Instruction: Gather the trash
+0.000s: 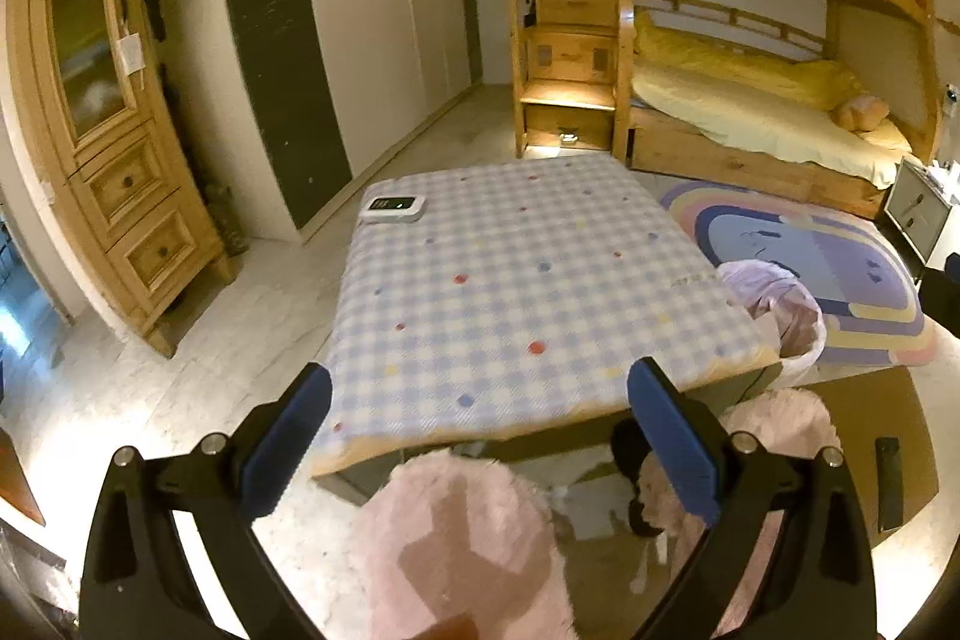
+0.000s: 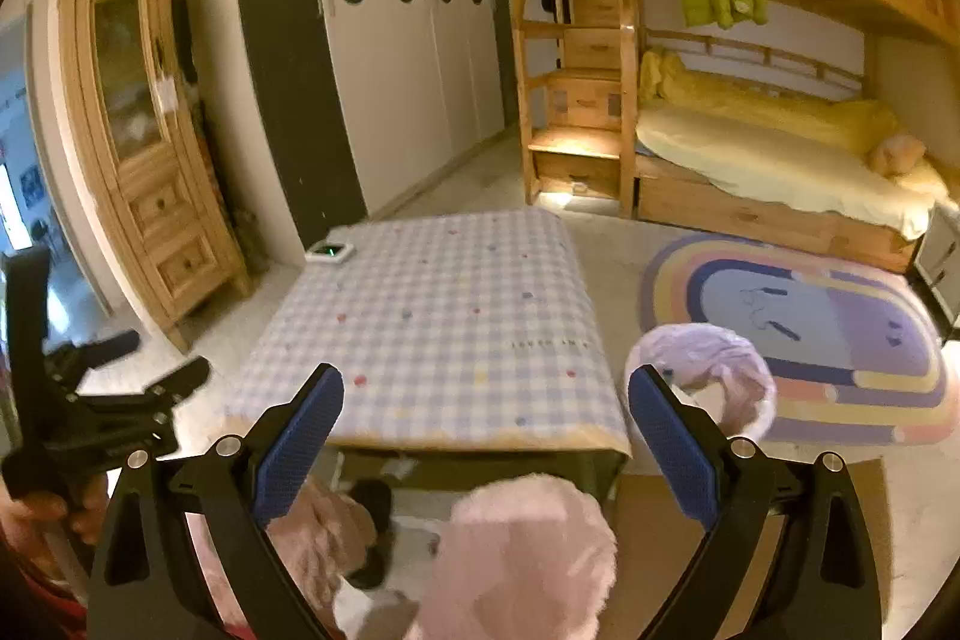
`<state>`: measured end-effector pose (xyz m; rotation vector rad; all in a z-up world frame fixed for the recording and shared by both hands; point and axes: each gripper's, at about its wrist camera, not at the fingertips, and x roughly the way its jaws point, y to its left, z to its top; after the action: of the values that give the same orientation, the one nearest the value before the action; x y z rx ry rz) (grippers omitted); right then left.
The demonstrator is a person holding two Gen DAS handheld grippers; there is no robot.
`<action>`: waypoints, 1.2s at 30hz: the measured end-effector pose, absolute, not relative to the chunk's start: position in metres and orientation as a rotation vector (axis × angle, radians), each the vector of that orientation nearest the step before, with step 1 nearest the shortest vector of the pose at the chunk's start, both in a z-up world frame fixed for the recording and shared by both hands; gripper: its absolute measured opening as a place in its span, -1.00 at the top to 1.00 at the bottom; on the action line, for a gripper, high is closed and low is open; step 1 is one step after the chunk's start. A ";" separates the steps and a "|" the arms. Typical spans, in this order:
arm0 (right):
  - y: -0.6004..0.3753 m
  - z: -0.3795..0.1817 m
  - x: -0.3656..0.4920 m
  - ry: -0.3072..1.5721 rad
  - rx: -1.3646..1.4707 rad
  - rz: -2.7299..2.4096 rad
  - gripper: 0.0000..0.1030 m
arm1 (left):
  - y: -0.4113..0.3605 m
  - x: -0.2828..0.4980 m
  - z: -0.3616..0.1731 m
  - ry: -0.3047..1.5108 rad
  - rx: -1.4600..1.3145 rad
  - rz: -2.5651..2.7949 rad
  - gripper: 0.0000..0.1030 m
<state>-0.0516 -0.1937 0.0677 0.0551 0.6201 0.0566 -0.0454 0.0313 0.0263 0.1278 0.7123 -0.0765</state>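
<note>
One checked tablecloth (image 1: pixel 528 280), lined bin (image 2: pixel 714 370) beside, bunk bed (image 1: pixel 750 100) behind

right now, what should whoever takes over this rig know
Left hand-held gripper: open, nothing between the fingers.
Right hand-held gripper: open, also holding nothing.
Both are raised over the near edge of the checked table.
Bin: lined with a pale bag, on the floor at the table's right near corner.
Table top: only a small white device at the far left corner; no trash visible on it.
Left: probably check the floor under the table, which is partly hidden.
</note>
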 end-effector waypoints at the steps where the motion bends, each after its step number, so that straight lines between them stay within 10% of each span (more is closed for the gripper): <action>1: -0.192 0.067 -0.052 0.621 0.048 0.056 -0.84 | 0.034 -0.047 0.026 0.714 0.125 -0.074 -0.87; 36: -0.189 0.057 -0.052 0.641 0.053 0.061 -0.84 | 0.035 -0.047 0.024 0.715 0.115 -0.064 -0.87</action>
<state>-0.0524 -0.1894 0.0568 0.0533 0.6414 0.0611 -0.0470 0.0347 0.0238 0.1145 0.7153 -0.0639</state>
